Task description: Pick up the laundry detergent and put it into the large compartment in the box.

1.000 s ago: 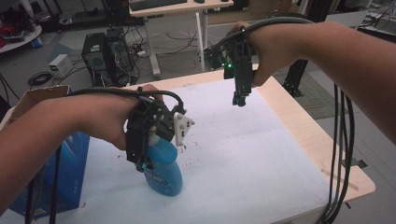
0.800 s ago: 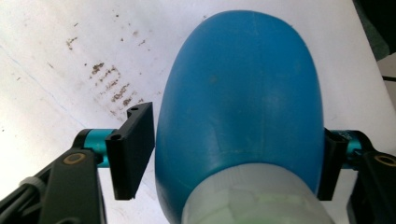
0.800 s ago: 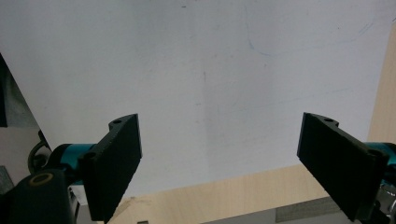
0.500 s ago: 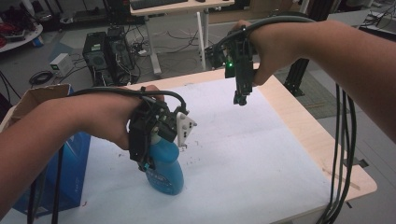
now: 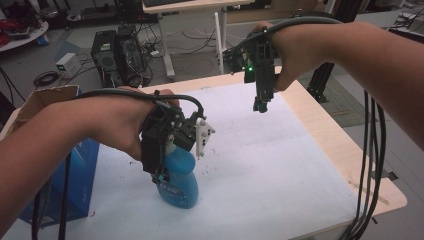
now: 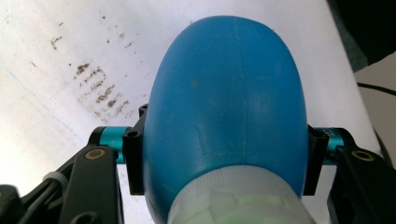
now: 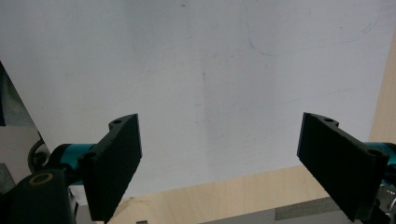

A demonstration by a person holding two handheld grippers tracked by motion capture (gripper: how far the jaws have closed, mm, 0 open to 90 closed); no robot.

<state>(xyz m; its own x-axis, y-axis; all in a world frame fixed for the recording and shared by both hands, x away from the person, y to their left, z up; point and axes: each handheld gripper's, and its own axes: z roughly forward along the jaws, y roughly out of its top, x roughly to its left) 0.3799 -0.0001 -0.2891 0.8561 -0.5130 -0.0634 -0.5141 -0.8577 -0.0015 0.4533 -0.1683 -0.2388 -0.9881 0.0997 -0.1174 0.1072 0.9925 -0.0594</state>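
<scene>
A blue spray bottle [image 5: 179, 177] with a white trigger head [image 5: 203, 135] stands on the white table cover [image 5: 270, 165] at the left. My left gripper [image 5: 162, 172] is shut on the bottle's upper body, its jaws pressed on both sides of the bottle [image 6: 224, 121], just below the white collar [image 6: 236, 200]. My right gripper [image 5: 260, 104] hangs high over the far right part of the table, pointing down. In the right gripper view its jaws stand wide apart with only the bare cover [image 7: 215, 84] between them.
A blue box [image 5: 82, 175] lies at the table's left edge beside a cardboard box [image 5: 47, 97]. Dark smudges [image 6: 100, 91] mark the cover near the bottle. The wooden table edge [image 5: 345, 150] runs along the right. Computer cases [image 5: 117, 55] and cables sit on the floor behind.
The left gripper and the bottle have shifted slightly to the right and toward the front. The right gripper has stayed almost still.
</scene>
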